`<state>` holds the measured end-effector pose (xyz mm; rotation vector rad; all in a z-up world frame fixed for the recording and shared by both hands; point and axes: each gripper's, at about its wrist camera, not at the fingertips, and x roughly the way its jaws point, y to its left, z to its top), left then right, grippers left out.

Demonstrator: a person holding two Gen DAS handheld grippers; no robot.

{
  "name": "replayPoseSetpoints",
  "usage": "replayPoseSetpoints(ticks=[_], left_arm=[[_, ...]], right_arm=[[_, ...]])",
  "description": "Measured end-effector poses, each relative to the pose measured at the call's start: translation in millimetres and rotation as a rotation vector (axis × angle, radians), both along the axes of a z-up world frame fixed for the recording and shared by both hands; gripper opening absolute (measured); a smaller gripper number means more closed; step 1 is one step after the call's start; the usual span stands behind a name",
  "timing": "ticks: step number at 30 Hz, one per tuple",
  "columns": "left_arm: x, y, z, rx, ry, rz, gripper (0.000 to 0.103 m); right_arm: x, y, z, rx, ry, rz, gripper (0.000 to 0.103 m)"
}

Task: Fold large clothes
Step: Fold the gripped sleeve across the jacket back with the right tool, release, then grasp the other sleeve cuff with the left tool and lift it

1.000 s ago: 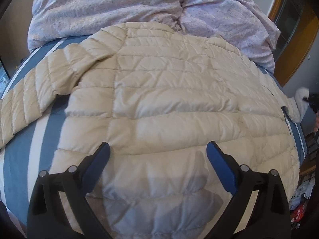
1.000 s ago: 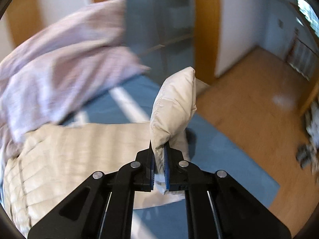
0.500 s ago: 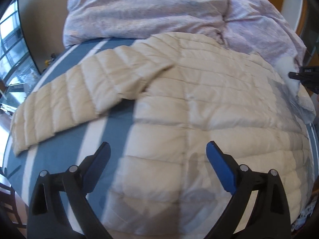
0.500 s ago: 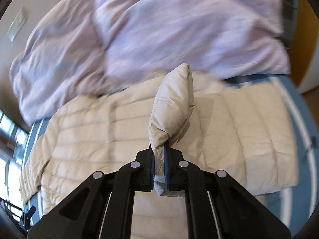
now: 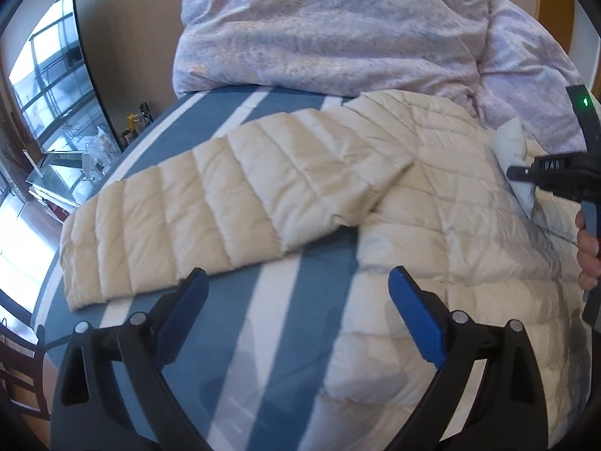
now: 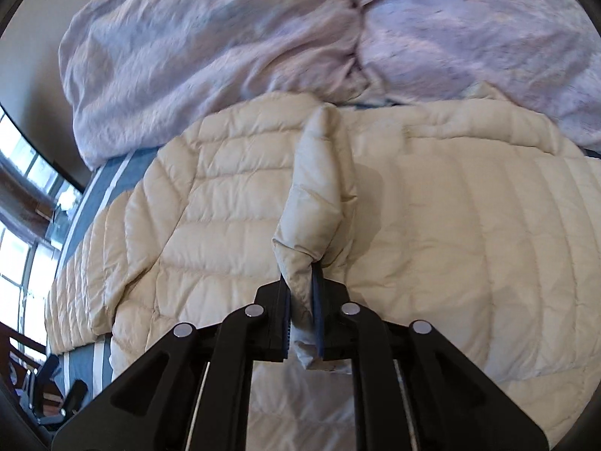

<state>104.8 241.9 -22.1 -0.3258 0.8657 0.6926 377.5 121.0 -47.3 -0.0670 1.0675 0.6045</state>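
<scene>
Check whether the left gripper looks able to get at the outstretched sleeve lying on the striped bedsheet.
Probably yes. The left gripper has its jaws open and empty, and the sleeve lies flat on the striped bedsheet just ahead of it, with nothing lying over it.

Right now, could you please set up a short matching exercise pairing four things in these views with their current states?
Things:
1. left gripper
2. right gripper
3. left sleeve
4. duvet

States:
a. bunched at the head of the bed
b. open, holding nothing
c. spread flat on the striped sheet
d. clamped on the right sleeve cuff

Pairs: 1-b, 2-d, 3-c, 4-a
</scene>
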Motion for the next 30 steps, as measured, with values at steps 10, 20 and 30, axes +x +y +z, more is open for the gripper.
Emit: replayPoseSetpoints(ticks=[10,20,30], left_arm=[[-32,43,-1,0.050,-0.017,0.133,0.096],[-77,90,3,0.052,0.001,0.259,0.096],[-132,145,-1,-0.007,0.011,0.388,0.096]], right_arm=[[-8,-40,50,0.171,-0.149,-0.037,0.047],[11,-19,-9,-0.052,-0.111,-0.111,0.053],[-7,14,-35,-0.262,-0.220,-0.088,0.063]])
